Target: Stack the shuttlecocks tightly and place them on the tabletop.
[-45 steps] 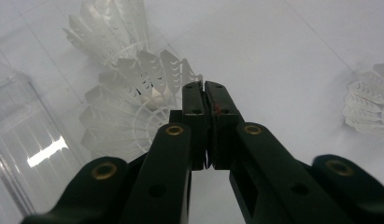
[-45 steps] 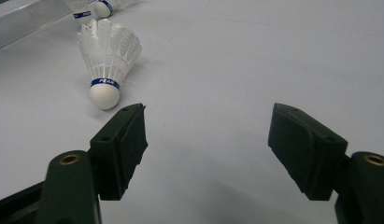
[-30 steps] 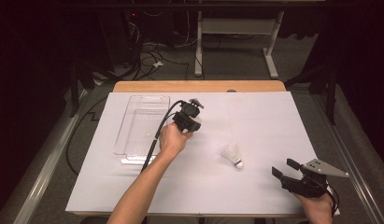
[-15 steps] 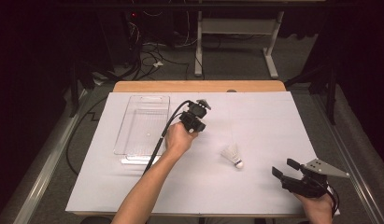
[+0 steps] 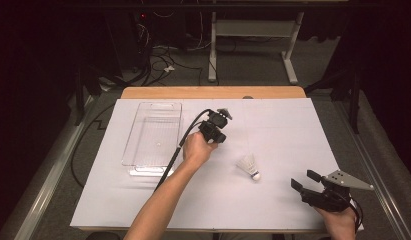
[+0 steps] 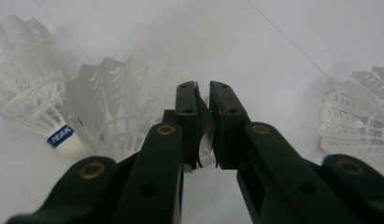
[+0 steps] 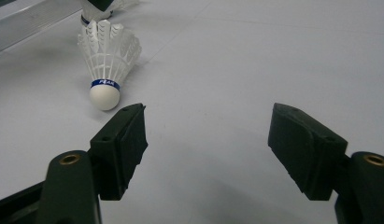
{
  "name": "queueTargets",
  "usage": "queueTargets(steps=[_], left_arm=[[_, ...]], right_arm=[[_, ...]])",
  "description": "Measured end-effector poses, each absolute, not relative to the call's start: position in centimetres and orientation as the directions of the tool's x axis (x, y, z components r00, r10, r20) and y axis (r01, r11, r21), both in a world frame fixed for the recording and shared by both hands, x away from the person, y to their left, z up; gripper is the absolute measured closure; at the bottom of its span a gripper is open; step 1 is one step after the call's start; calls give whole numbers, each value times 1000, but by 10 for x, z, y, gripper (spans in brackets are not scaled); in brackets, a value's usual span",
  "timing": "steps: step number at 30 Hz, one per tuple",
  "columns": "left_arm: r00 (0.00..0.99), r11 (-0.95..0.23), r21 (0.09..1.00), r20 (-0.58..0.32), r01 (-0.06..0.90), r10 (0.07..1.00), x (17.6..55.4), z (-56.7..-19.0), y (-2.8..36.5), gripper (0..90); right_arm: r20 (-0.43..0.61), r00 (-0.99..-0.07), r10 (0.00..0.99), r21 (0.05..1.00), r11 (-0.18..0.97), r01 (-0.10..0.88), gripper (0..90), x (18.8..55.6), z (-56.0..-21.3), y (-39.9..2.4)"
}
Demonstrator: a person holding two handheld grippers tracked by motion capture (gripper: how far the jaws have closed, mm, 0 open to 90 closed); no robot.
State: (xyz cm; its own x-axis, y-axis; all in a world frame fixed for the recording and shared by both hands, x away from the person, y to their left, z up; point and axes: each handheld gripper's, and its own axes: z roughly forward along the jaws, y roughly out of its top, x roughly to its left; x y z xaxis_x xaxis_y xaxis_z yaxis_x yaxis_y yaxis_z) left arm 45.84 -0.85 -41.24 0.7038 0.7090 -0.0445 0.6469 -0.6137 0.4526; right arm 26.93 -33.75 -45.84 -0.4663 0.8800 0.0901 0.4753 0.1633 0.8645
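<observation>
My left gripper point(image 5: 216, 127) hovers over the middle of the white sheet, just right of the clear tray point(image 5: 158, 105). In the left gripper view its jaws point(image 6: 203, 86) stand almost together and have just been opening, with a white bit of a shuttlecock's skirt point(image 6: 115, 102) between the pads. Another shuttlecock with a blue band point(image 6: 61, 135) lies to the left there, and feathers of a third point(image 6: 358, 112) show at the right edge. A white shuttlecock point(image 5: 249, 165) point(image 7: 108, 60) lies on the sheet. My right gripper point(image 5: 304, 180) point(image 7: 208, 116) rests open near the front right, holding nothing.
The tray's edge point(image 7: 21, 23) shows at the upper left of the right gripper view. The table's wooden far edge point(image 5: 213, 92) borders the sheet. The left gripper's cable point(image 5: 175, 150) runs over the tray's right side. Dark floor, cables and table legs lie beyond.
My left hand has carried its gripper a little to the right, away from the tray. The right gripper and the shuttlecock on the sheet have stayed put.
</observation>
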Motion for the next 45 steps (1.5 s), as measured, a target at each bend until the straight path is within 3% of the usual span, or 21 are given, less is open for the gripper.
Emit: queueTargets(steps=[14, 45], left_arm=[[713, -632, 421, -52, 650, 699, 465, -425, -25, 883], [716, -625, 446, -52, 641, 697, 466, -436, -34, 769]], right_arm=[[97, -465, 880, 865, 157, 477, 283, 269, -458, -338], [91, -467, 879, 865, 163, 475, 283, 269, -458, -337]])
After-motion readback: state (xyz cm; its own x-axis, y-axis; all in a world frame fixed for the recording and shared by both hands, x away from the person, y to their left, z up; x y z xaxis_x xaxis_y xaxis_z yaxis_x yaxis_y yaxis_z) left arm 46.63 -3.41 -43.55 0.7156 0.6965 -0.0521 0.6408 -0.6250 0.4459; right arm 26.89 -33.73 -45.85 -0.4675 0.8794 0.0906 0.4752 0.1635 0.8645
